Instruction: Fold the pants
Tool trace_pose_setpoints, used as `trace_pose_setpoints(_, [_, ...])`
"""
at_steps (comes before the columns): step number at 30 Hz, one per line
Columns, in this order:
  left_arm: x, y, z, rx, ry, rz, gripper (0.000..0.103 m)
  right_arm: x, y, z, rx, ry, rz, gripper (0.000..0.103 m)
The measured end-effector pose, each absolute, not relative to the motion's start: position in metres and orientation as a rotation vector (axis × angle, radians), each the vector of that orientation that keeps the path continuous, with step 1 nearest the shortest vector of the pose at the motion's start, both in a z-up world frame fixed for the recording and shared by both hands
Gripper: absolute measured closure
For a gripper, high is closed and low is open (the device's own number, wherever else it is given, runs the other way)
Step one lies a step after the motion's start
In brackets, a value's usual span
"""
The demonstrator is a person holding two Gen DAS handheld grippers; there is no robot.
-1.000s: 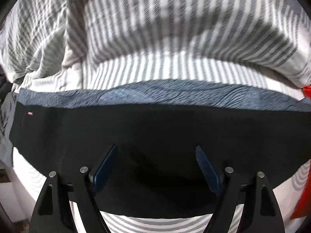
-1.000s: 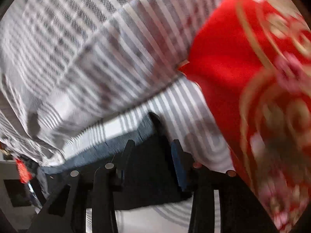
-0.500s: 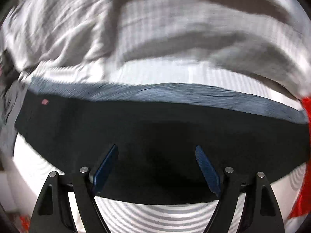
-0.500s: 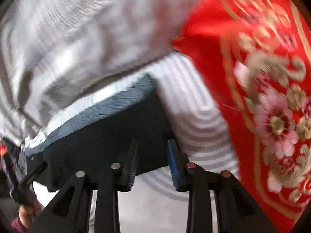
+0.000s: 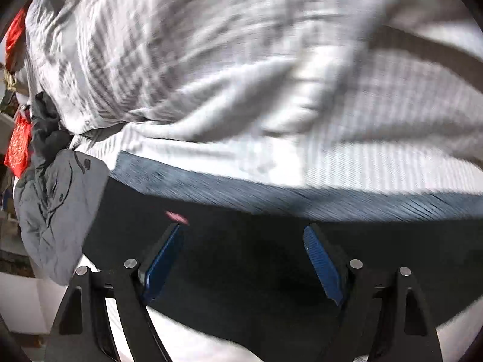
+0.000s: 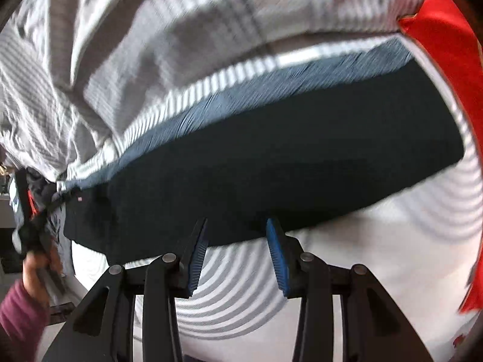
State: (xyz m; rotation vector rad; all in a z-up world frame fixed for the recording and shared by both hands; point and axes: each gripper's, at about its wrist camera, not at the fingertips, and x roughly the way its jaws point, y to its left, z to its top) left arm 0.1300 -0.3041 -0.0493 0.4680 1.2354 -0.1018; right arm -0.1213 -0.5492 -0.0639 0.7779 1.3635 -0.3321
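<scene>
Blue ribbed pads line the black two-finger left gripper (image 5: 243,259), whose jaws stand wide apart with nothing between them. Under and ahead of those fingers lies the dark, nearly black pair of folded pants (image 5: 271,271), spread flat as a long band across the bed. Along the far edge of the pants runs a blue-grey ribbed strip (image 5: 271,193), and a small pink tag (image 5: 176,217) shows on the dark cloth just beyond the left pad, blurred.

The black right gripper (image 6: 237,250) also carries blue pads and is open, though less widely, holding nothing. Its fingertips sit at the near edge of the pants (image 6: 271,163), the left tip overlapping the dark cloth and the right tip just at its hem; whether they touch the fabric cannot be told.

The pants rest on a white bedsheet with fine grey stripes (image 6: 377,256). Beyond the pants a rumpled grey-and-white striped duvet (image 5: 211,60) is heaped. A bright red cloth (image 6: 446,69) lies at the right end of the pants. At the left end, a crumpled grey garment (image 5: 57,211) lies just beside them. In the right wrist view a hand in a maroon sleeve (image 6: 36,268) grips the other gripper's handle at far left.
</scene>
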Motion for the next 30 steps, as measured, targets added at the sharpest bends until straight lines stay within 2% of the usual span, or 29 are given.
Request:
trace_pose_setpoints(4, [0.171,-0.269,-0.094,0.558,1.252,-0.025,0.020,-0.122,-0.514,-0.068,0.817,1.361,-0.327,0.058])
trace_pose_setpoints(7, [0.193,-0.245,-0.111,0.531,1.228,-0.073,0.006,-0.114,-0.480,-0.069,0.913,1.313,-0.224,0.056])
trace_pose_setpoints(10, [0.201,-0.241,-0.116,0.549,1.234,-0.131,0.006,-0.097,-0.428,-0.077,0.962,1.284,-0.075,0.051])
trace_pose_setpoints(17, [0.201,-0.232,-0.117,0.563,1.184,-0.252,0.006,-0.065,-0.326,-0.132,1.049,1.357,0.060,0.051])
trace_pose_setpoints(24, [0.199,-0.198,-0.090,0.542,1.124,-0.310,0.006,-0.055,-0.302,-0.147,1.052,1.332,0.027,0.051])
trace_pose_setpoints(27, [0.196,-0.175,-0.101,0.591,1.149,-0.276,0.006,-0.048,-0.308,-0.151,1.075,1.308,0.003,0.051])
trace_pose_setpoints(29, [0.199,-0.156,-0.108,0.522,1.179,-0.277,0.006,-0.040,-0.311,-0.157,1.093,1.318,-0.011,0.066])
trace_pose_setpoints(30, [0.203,-0.150,-0.109,0.481,1.195,-0.272,0.006,-0.035,-0.311,-0.159,1.084,1.344,-0.019,0.093])
